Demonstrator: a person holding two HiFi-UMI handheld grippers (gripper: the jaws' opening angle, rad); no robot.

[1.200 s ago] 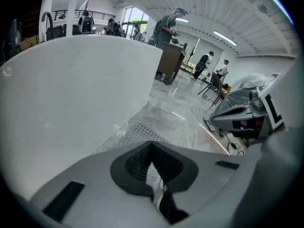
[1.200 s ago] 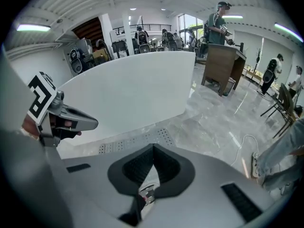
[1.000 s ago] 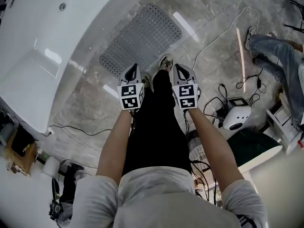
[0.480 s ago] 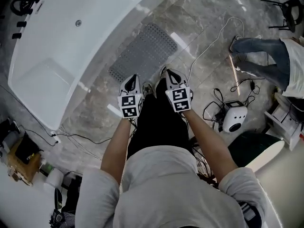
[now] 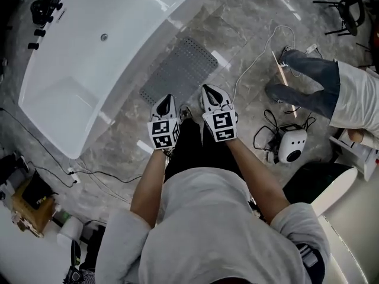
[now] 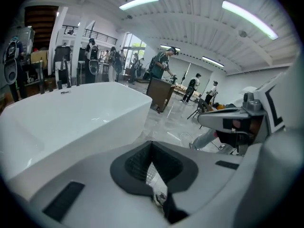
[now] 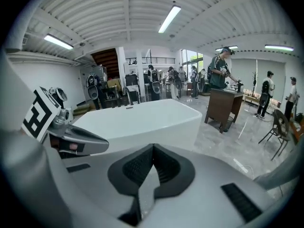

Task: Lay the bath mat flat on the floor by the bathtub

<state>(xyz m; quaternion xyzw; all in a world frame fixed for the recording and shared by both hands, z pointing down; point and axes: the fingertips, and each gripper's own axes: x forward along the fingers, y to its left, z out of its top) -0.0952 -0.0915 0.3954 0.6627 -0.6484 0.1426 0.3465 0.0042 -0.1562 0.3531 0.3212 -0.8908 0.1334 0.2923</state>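
Lying flat on the marble floor point(image 5: 249, 16), the grey bath mat point(image 5: 180, 70) has one long edge just beside the white bathtub point(image 5: 89, 64), with no curled corner visible in the head view. The laying appears complete, with at most an alignment check left. The left gripper point(image 5: 167, 99) and right gripper point(image 5: 208, 90) hover near the mat's near end, each with jaws together and empty. Open floor lies to the mat's right; a white cable point(image 5: 256, 58) and another person point(image 5: 331, 93) are well apart.
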